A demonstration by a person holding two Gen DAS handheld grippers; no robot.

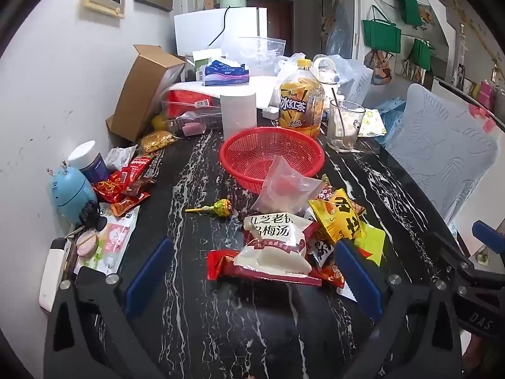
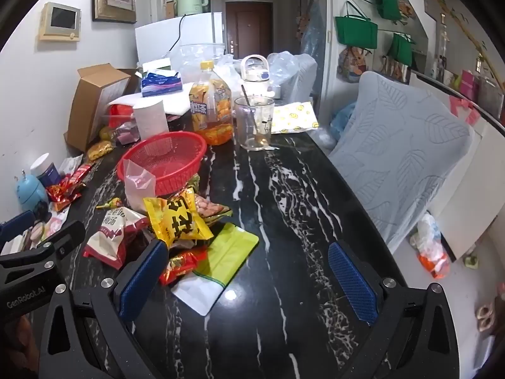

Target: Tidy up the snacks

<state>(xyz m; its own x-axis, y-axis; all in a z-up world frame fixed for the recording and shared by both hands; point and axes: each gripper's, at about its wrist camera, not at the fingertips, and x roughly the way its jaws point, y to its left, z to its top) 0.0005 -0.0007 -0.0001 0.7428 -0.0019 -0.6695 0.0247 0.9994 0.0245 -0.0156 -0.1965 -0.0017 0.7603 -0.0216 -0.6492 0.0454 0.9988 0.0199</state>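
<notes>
- Hovering above the black marble table, the left gripper has its blue-padded fingers spread wide, holding nothing and touching nothing.
- Directly ahead of it, between the two fingers, lies a white-and-maroon plum drink packet, resting on top of a red wrapped bar.
- Just ahead of its right finger sits a yellow snack bag with black lettering, on a lime-green pouch.
- Farther ahead, a clear plastic bag leans against the rim of the red basket, which looks empty inside.
- Ahead and slightly to the left, a lollipop lies alone on the table; well off to the left is a heap of red wrappers beside a blue robot figure.
- The right gripper is likewise spread wide and empty, hanging over bare table.
- Its left finger is close beside a red-and-gold wrapper at the edge of the snack pile; whether it touches I cannot tell.
- The lime-green pouch lies just ahead between the fingers, toward the left one.
- The red basket sits ahead and to the left of the right gripper, past the pile, with a tea bottle and a glass cup behind it.
</notes>
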